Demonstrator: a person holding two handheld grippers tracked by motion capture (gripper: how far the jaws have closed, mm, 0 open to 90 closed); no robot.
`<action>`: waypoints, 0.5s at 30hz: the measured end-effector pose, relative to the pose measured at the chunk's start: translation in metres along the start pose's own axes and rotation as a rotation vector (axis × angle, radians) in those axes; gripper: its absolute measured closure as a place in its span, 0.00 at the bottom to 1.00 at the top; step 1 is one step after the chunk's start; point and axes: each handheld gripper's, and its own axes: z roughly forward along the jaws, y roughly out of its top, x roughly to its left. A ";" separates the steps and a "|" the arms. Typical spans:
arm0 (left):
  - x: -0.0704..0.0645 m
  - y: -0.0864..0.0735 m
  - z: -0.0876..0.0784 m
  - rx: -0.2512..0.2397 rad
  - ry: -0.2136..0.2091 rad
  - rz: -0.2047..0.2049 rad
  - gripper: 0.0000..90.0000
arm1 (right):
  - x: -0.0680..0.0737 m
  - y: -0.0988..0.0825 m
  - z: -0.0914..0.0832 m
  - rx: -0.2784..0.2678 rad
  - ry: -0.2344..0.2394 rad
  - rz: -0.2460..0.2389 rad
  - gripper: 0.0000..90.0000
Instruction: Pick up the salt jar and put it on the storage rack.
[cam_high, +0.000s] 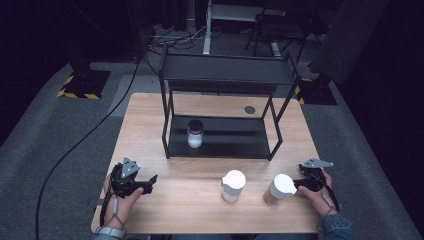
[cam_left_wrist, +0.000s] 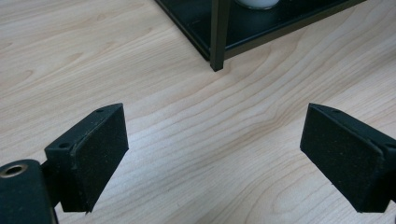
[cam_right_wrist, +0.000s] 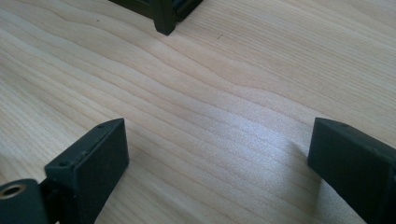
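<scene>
High view puts me at the near edge of a wooden table (cam_high: 150, 115), with a black two-tier shelf (cam_high: 225, 75) standing across the upper middle of the frame. One glass jar with a black lid (cam_high: 195, 133) sits on the shelf's lower tier, toward its left end, holding something white. Two white-lidded jars are on the bare table in the lower right part of the frame: the middle jar (cam_high: 233, 185) stands alone, and the right-hand jar (cam_high: 278, 190) stands just beside the tips of my right gripper (cam_high: 298, 185). My left gripper (cam_high: 150, 182) rests low at the lower left of the frame, well apart from every jar. Left gripper view shows its two black pads (cam_left_wrist: 95, 156) spread wide with only wood grain between them and a shelf leg (cam_left_wrist: 219, 35) at the top of the frame. Right gripper view shows the same: jaws wide apart, nothing between them, bare table ahead. So neither tool has hold of anything. I judge the work as loading jars onto the shelf, about a third done: one jar placed, two left on the table. The right-hand jar looks like my next pick.
</scene>
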 end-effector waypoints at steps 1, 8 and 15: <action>0.000 0.000 0.000 0.000 0.000 0.000 0.08 | 0.000 0.000 0.000 0.000 0.000 0.000 0.06; 0.000 -0.012 0.003 0.037 0.004 -0.014 0.08 | 0.000 0.000 0.000 0.000 -0.003 0.001 0.06; 0.002 -0.022 0.005 0.050 0.013 -0.036 0.08 | 0.000 0.000 0.000 0.000 -0.004 0.002 0.06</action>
